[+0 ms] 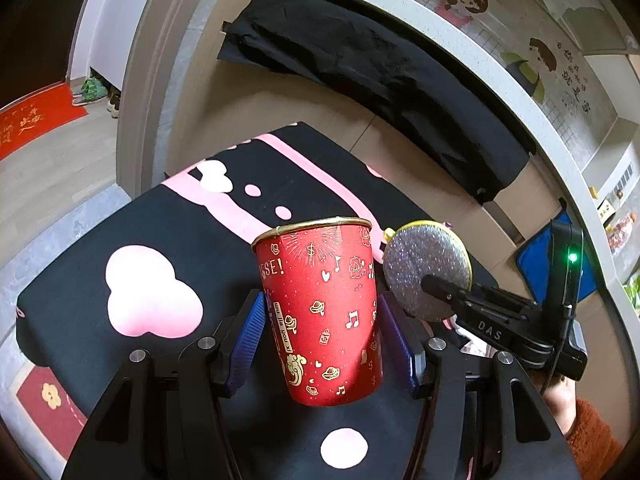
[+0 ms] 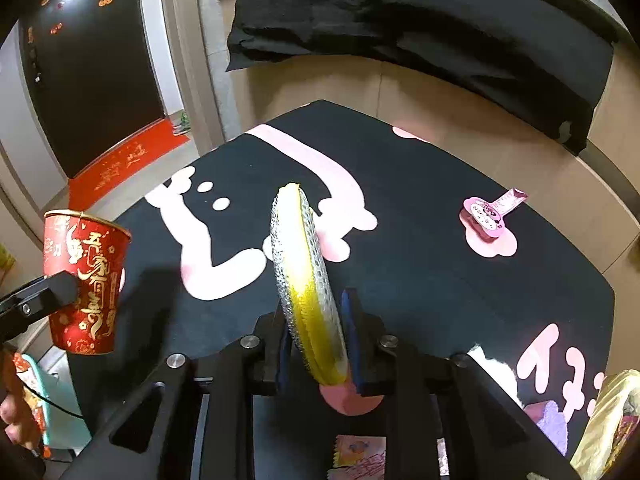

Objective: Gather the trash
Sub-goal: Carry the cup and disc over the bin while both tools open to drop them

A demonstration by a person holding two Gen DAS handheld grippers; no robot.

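In the lower centre of the left wrist view, our left gripper point(image 1: 320, 336) is clamped on a red paper cup point(image 1: 320, 312) with gold print and a gold rim, its blue pads point(image 1: 250, 336) pressed to both sides; the cup tilts slightly and its base hangs above the black cloth with pink shapes point(image 1: 100, 240). In the lower centre of the right wrist view, our right gripper point(image 2: 316, 344) pinches one round, flat, glittery silver disc with a yellow edge point(image 2: 308, 280), seen edge-on and leaning left. We count one cup and one disc held. Farther off at mid-right lies one small pink wrapper point(image 2: 486, 214). More wrappers point(image 2: 360, 454) at the bottom edge are partly hidden by the gripper, and a yellowish bag point(image 2: 612, 420) is cut off at lower right. A black fabric point(image 2: 420, 24) drapes across the top.
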